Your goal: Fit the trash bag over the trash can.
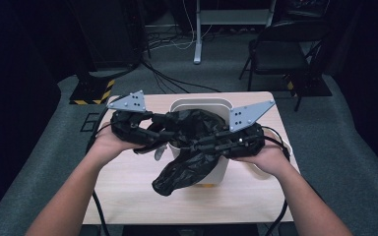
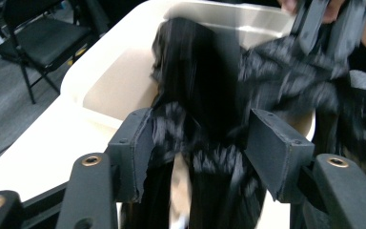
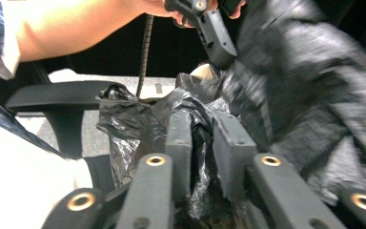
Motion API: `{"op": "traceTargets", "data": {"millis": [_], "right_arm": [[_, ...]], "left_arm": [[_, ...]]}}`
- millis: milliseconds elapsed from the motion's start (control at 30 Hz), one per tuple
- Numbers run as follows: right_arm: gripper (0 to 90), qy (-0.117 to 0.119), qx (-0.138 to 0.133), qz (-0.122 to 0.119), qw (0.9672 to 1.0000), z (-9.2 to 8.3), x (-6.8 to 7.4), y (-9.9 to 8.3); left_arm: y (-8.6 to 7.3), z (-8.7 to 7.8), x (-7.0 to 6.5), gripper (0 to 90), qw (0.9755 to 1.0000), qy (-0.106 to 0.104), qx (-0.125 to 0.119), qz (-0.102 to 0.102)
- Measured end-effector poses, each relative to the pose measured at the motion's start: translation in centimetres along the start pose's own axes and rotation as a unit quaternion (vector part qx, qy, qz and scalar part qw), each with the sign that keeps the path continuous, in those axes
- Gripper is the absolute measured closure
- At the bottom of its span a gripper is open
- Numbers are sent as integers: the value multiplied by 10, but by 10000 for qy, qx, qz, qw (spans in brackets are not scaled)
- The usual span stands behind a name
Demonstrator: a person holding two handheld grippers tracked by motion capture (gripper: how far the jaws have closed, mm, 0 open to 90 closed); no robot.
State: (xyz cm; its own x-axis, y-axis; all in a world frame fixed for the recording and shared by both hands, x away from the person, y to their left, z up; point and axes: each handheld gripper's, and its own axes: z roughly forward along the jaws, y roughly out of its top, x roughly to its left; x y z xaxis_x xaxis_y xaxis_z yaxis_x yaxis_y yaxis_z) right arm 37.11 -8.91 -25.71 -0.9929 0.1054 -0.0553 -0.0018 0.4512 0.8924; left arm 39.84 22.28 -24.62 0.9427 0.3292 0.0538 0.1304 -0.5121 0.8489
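Two grippers meet over the white bin (image 1: 216, 169): the right gripper (image 3: 202, 157) pinches the black bag (image 1: 189, 169), while the left gripper (image 2: 198, 155), at nine o'clock, stands half-open around it.

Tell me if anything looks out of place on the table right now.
The black plastic bag is not seated in the white bin: it is bunched over the rim and spills down the front wall. The right gripper pinches a fold; the left gripper stands open around it.

Glossy crinkled black plastic bag (image 1: 187, 164), smooth cream plastic bin (image 1: 200, 104), matt wood tabletop (image 1: 128, 191)
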Motion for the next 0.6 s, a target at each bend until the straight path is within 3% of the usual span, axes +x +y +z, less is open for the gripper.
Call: {"op": "traceTargets", "data": {"millis": [100, 367, 467, 567, 600], "right_arm": [[819, 36, -241, 62, 9997, -5, -2, 0], [829, -198, -593, 136, 9979, -26, -9, -2], [842, -396, -738, 259, 9962, -40, -16, -8], [854, -609, -904, 429, 9931, -55, -24, -18], [854, -609, -904, 429, 9931, -55, -24, -18]], "left_arm": [[-9, -12, 2, 401, 9998, 104, -123, -80], [-17, -8, 12, 407, 9997, 63, -136, -194], [-16, -4, 13, 509, 9999, -18, -98, -96], [-15, -1, 13, 691, 9999, -68, -76, 19], [-14, 0, 13, 691, 10000, -48, -57, 27]]}}
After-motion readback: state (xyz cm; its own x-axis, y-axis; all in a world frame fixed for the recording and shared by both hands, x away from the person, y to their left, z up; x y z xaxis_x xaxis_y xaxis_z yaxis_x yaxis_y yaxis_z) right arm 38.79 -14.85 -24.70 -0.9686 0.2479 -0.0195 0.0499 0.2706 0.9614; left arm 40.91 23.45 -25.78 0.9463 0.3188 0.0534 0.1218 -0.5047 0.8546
